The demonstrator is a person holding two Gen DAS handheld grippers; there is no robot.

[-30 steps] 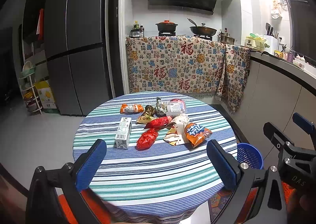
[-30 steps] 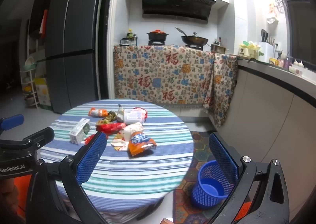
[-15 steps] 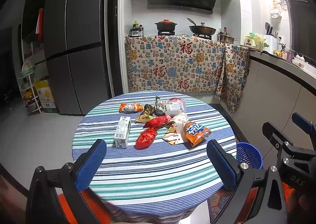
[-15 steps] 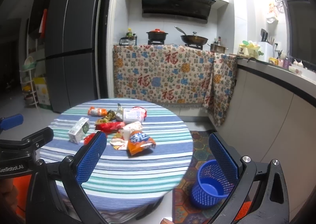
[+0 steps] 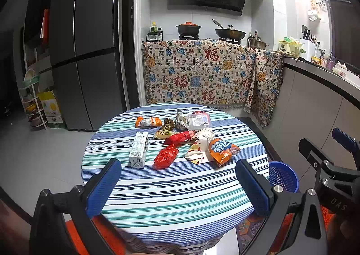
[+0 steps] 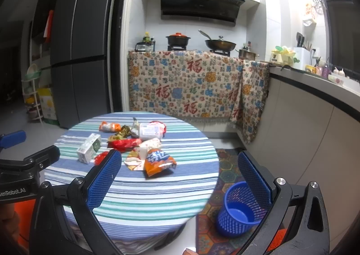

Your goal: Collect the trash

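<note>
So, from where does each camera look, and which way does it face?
Left wrist: on the left gripper, facing the striped table and stove wall; its open blue fingers show, the right gripper at right.
Right wrist: on the right gripper, aimed further right, toward the blue basket; the left gripper at left.
Both share the table, the trash pile and the basket.

Ahead of the two claws I count one milk carton (image 5: 138, 153), one clear plastic tub (image 5: 199, 120), one orange chip bag (image 5: 222, 149), two red wrappers (image 5: 166, 156) (image 5: 179, 137), and one orange packet (image 5: 148, 121) farthest off. Several smaller wrappers overlap; their number is unclear. One blue basket (image 6: 239, 207) stands below the right claw.
</note>
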